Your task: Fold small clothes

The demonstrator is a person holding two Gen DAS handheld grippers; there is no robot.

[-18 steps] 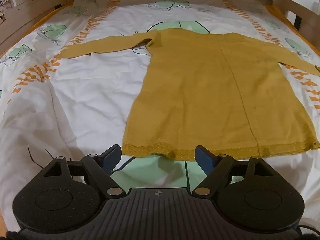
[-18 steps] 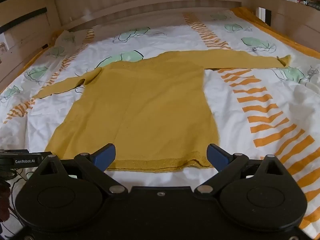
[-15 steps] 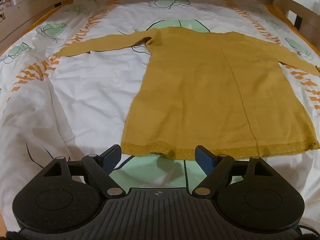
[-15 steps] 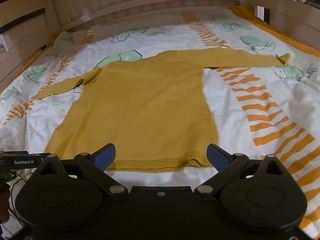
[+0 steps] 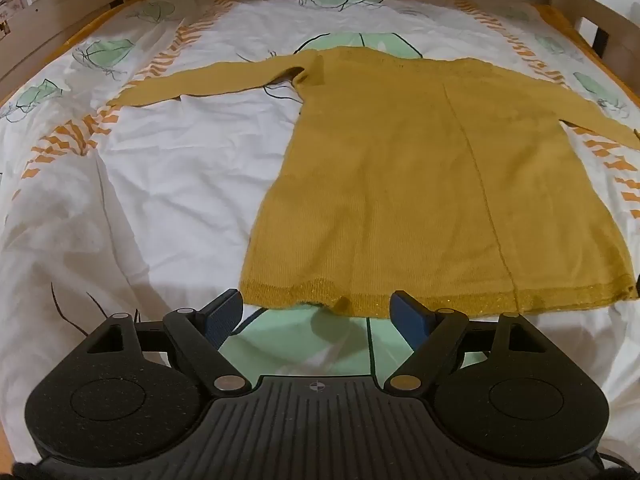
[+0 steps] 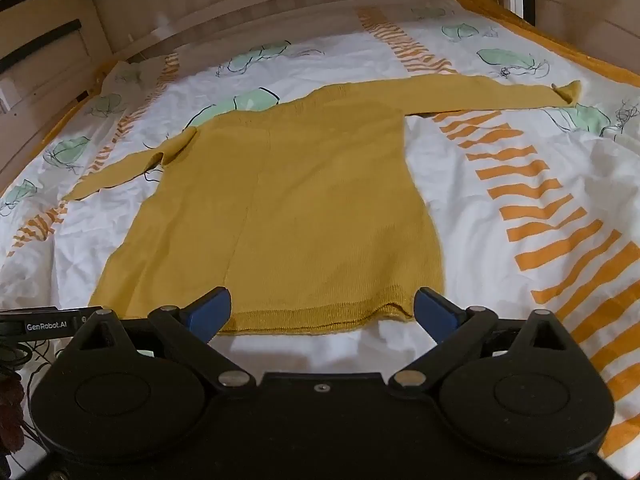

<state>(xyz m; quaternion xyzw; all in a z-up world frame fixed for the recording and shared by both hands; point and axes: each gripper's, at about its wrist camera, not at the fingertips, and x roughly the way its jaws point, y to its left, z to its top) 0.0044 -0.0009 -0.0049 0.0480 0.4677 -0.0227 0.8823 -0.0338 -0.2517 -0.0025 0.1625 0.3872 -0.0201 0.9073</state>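
Note:
A mustard-yellow long-sleeved knit top [image 5: 420, 184] lies flat on the bed, both sleeves spread out to the sides, hem toward me. It also shows in the right wrist view [image 6: 304, 208]. My left gripper [image 5: 318, 314] is open and empty, hovering just short of the hem's left part. My right gripper [image 6: 322, 312] is open and empty, just short of the hem's right part. The blue fingertips [image 6: 210, 310] frame the hem without touching it.
The bed has a white quilt [image 5: 160, 184] with orange stripes and green shapes. A wooden bed frame [image 6: 280, 4] runs along the far end and both sides. The other gripper's body [image 6: 44, 326] shows at the right wrist view's left edge.
Both grippers have crept slightly forward toward the hem. The top has not moved and both jaws stay open.

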